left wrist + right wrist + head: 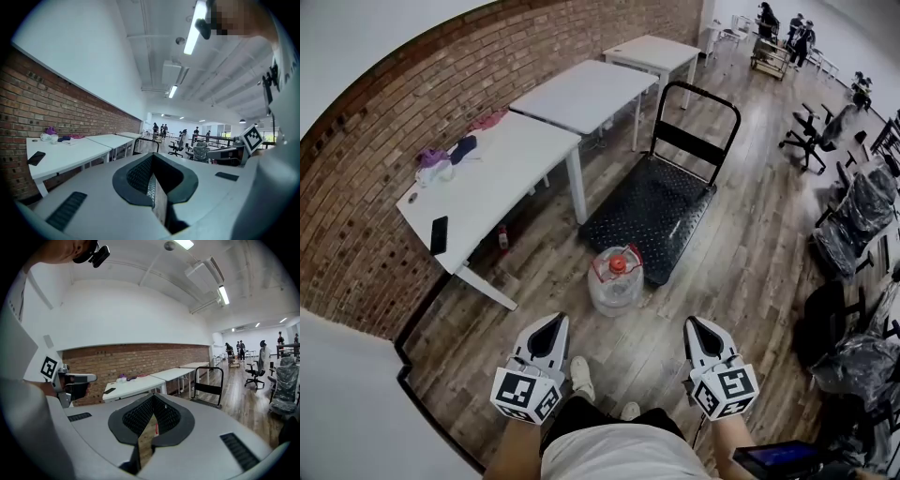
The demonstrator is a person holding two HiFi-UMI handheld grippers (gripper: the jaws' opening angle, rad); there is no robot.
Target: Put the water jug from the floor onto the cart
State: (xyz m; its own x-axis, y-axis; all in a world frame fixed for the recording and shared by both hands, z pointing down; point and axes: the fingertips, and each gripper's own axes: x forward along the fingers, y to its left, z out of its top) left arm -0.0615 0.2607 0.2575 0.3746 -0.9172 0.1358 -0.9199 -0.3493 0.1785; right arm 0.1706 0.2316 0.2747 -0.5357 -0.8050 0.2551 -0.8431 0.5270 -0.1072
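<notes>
Standing on wood floor, jug beside cart, left tongs closed, right tongs closed

Clear glossy plastic water jug, textured black cart, wood floor

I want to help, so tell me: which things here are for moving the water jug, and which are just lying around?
For the job:
- water jug, on the floor
- cart, just beyond the jug
- left gripper and right gripper, both shut and empty

Just lying about:
- phone and clothes on the white table
- small bottle under the table
- office chairs
</notes>
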